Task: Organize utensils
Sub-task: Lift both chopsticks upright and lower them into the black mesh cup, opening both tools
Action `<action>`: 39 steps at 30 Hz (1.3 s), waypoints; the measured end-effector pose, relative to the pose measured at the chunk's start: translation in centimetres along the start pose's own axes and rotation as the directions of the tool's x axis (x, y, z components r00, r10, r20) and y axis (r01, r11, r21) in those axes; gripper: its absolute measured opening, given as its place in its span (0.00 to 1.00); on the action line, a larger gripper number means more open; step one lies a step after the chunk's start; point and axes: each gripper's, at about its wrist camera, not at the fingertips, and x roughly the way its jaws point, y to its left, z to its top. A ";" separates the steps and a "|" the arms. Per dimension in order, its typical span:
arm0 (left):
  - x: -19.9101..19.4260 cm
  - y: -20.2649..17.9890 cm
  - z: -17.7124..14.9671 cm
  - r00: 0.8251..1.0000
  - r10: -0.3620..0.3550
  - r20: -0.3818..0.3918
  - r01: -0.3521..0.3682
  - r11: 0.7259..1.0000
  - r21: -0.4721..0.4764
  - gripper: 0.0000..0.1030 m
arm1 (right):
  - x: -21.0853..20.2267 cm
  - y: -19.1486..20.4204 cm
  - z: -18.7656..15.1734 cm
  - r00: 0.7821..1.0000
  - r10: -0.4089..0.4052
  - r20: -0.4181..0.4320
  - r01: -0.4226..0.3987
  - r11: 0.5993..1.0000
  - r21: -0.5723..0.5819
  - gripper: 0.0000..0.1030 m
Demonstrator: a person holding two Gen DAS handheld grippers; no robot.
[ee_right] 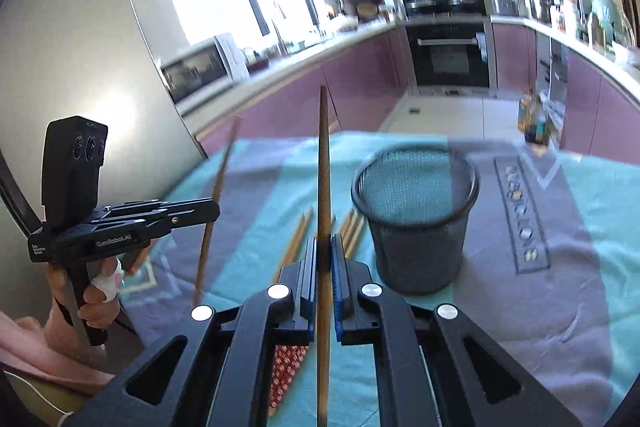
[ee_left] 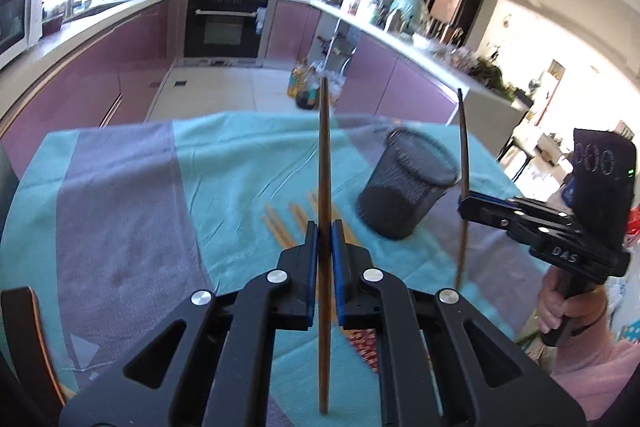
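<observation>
While each of my hands carries one chopstick clear of the counter [ee_left: 120, 187], my left gripper [ee_left: 324, 227] has its fingers pinching a wooden chopstick [ee_left: 325, 155] that stands nearly upright; my right gripper [ee_right: 324, 243] pinches a second chopstick [ee_right: 323, 163] the same way. The black mesh cup [ee_right: 416, 219] stands at about two o'clock from my right fingers and is empty as far as I can see; the loose chopsticks [ee_right: 298, 239] lie on the cloth at ten and one o'clock, just beside the cup. The grip sits low on each stick, so a long top could swing; if I tip in too fast, a tip may catch the rim and topple the light cup, or the two sticks may clash over its mouth.
</observation>
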 end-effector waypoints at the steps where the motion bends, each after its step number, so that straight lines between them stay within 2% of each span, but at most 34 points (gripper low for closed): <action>1: -0.9 -0.4 0.7 1.000 -0.016 0.026 0.016 1.000 0.004 0.07 | -0.5 0.0 0.4 1.000 0.005 0.019 -0.005 1.000 -0.002 0.06; 5: -4.2 -1.7 2.6 0.990 -0.077 0.117 0.076 0.997 0.018 0.07 | -2.4 0.1 2.2 0.996 0.014 0.089 -0.012 1.000 -0.022 0.06; 11: -7.1 -3.9 7.4 0.961 -0.145 0.235 0.141 0.989 0.035 0.07 | -4.4 -0.3 6.3 0.987 0.032 0.156 -0.023 0.998 -0.055 0.05; 15: -7.7 -6.1 10.4 0.946 -0.171 0.275 0.162 0.985 0.055 0.07 | -5.2 -0.7 8.5 0.983 0.002 0.182 0.011 0.997 -0.070 0.06; 19: -7.2 -8.7 12.4 0.940 -0.191 0.282 0.172 0.981 0.091 0.07 | -5.8 -1.2 9.9 0.977 -0.033 0.210 0.052 0.995 -0.084 0.06; 21: -6.2 -9.9 12.8 0.947 -0.175 0.268 0.151 0.983 0.109 0.07 | -5.5 -1.5 10.2 0.977 -0.058 0.207 0.078 0.993 -0.087 0.05; 27: -0.4 -12.4 11.7 0.983 -0.144 0.115 0.129 0.983 0.131 0.07 | -2.5 -3.3 9.4 0.988 -0.110 0.111 0.120 0.989 -0.086 0.05; 33: 4.4 -13.0 9.0 0.994 -0.111 -0.002 0.110 0.984 0.137 0.07 | 1.0 -4.4 8.0 0.993 -0.119 -0.028 0.117 0.991 -0.071 0.06; 39: 7.5 -11.6 8.8 0.996 -0.089 -0.026 0.091 0.988 0.125 0.08 | 2.9 -4.8 8.0 0.987 -0.138 -0.080 0.133 0.989 -0.067 0.06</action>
